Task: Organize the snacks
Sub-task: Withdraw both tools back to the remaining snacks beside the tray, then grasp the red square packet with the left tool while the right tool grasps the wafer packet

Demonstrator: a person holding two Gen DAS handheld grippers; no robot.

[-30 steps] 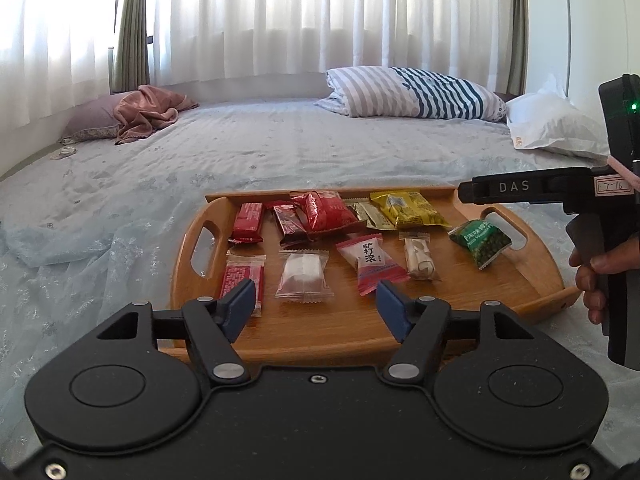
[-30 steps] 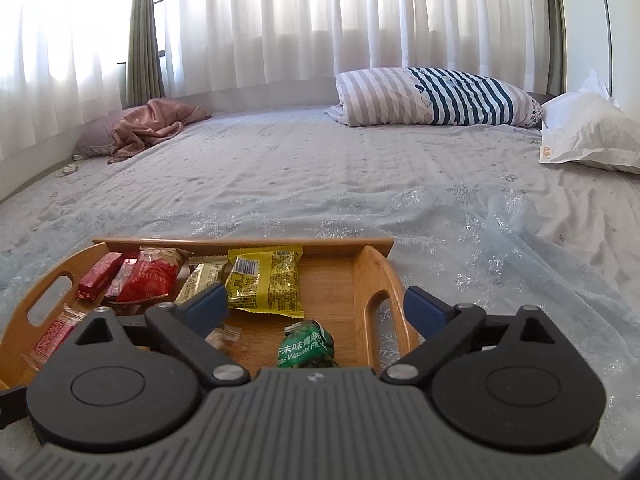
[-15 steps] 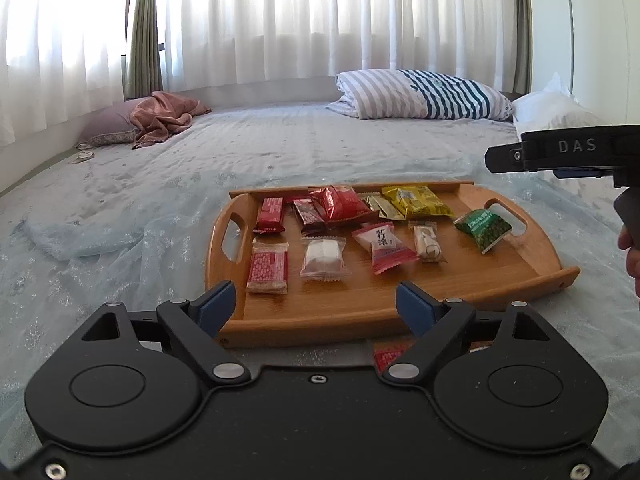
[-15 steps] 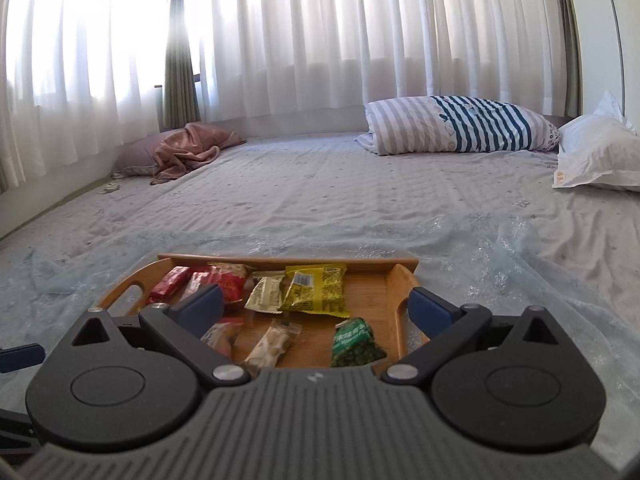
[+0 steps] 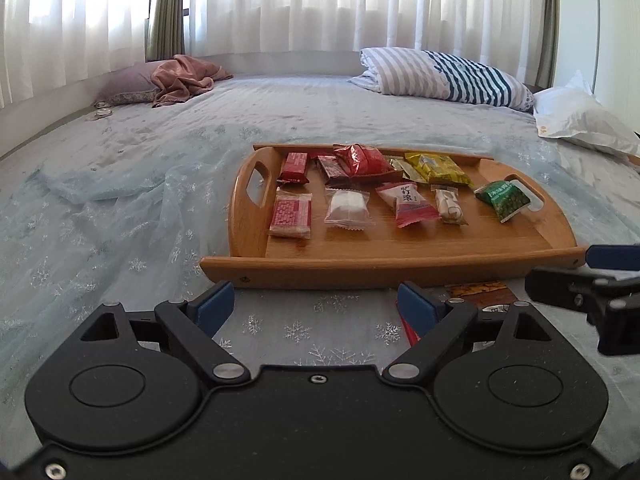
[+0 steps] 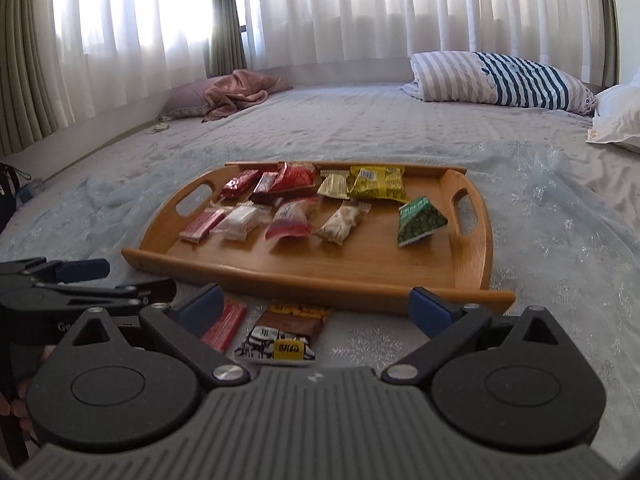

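A wooden tray (image 5: 400,248) (image 6: 360,264) lies on the bed and holds several wrapped snacks in two rows, among them a green packet (image 5: 503,200) (image 6: 418,220) and a yellow packet (image 5: 436,168) (image 6: 376,183). Two snacks lie on the sheet in front of the tray: a red bar (image 6: 224,326) and a brown and black packet (image 6: 286,336) (image 5: 478,294). My left gripper (image 5: 316,306) is open and empty, short of the tray's near edge. My right gripper (image 6: 316,306) is open and empty, just above the two loose snacks.
The bed is covered by a pale blue snowflake sheet (image 5: 120,216). A striped pillow (image 5: 448,76) and a white pillow (image 5: 580,120) lie at the back right. A pink cloth (image 5: 184,80) lies at the back left. White curtains hang behind the bed.
Both grippers have pulled back from the tray and stayed open. The tray now sits farther off, and two loose snacks in front of it have come into view.
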